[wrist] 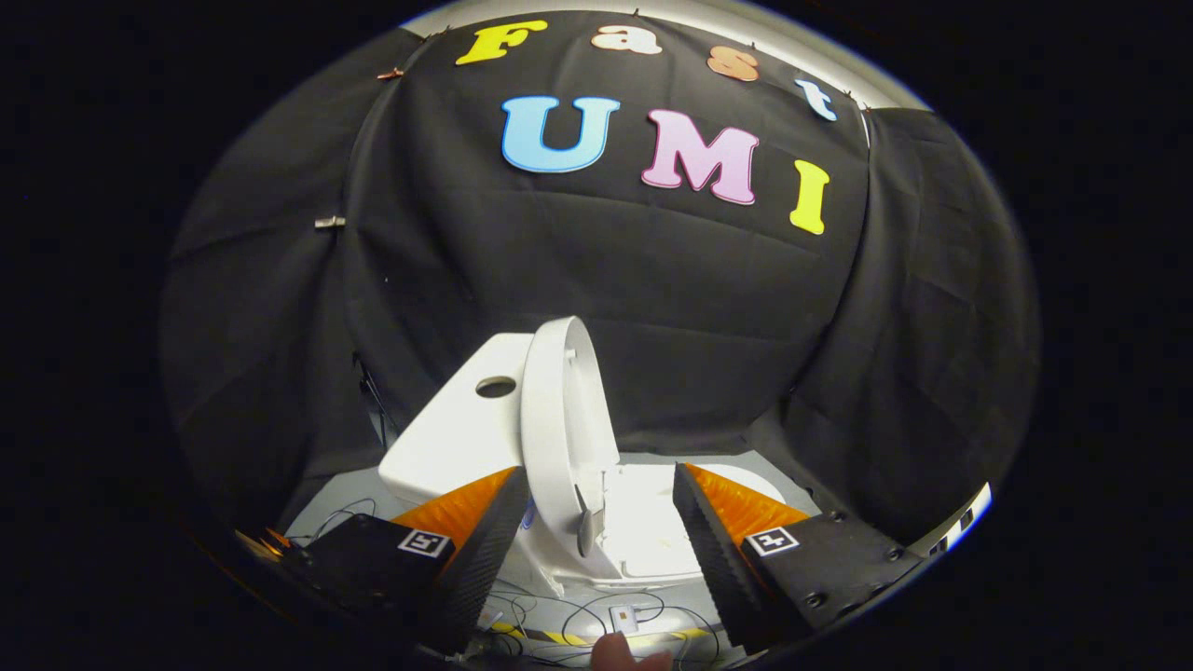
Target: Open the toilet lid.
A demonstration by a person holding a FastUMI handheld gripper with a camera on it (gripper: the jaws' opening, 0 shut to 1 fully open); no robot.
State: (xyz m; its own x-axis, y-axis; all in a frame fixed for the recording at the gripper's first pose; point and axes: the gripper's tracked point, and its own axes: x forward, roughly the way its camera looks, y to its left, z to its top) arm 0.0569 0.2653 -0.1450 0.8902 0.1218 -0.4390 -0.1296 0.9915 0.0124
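the toilet lid (559, 419) stands raised, close to upright and seen almost edge-on, so the opening step looks nearly or fully done; what is left, as a judgement, is to make sure the lid rests back by its own weight and then to draw the gripper (596, 545) clear without catching the lid's edge. going left to right from the lid: to its left sits the white tank (457, 433) with a round hole in its top, and the lid leans toward it; nearer the camera on that side is the left finger (475, 536), orange-backed with a dark ribbed pad, its tip just beside the lid's lower edge, though contact cannot be confirmed. to the right of the lid lies the uncovered seat and bowl (652, 531), and further right the other finger (722, 536), well apart from the lid. the fingers are spread wide and pinch nothing. the gripper is held low and level, pointing at the hinge end. cables (569, 620) trail on the floor below the lid, and a fingertip (620, 650) of the person shows beneath them.
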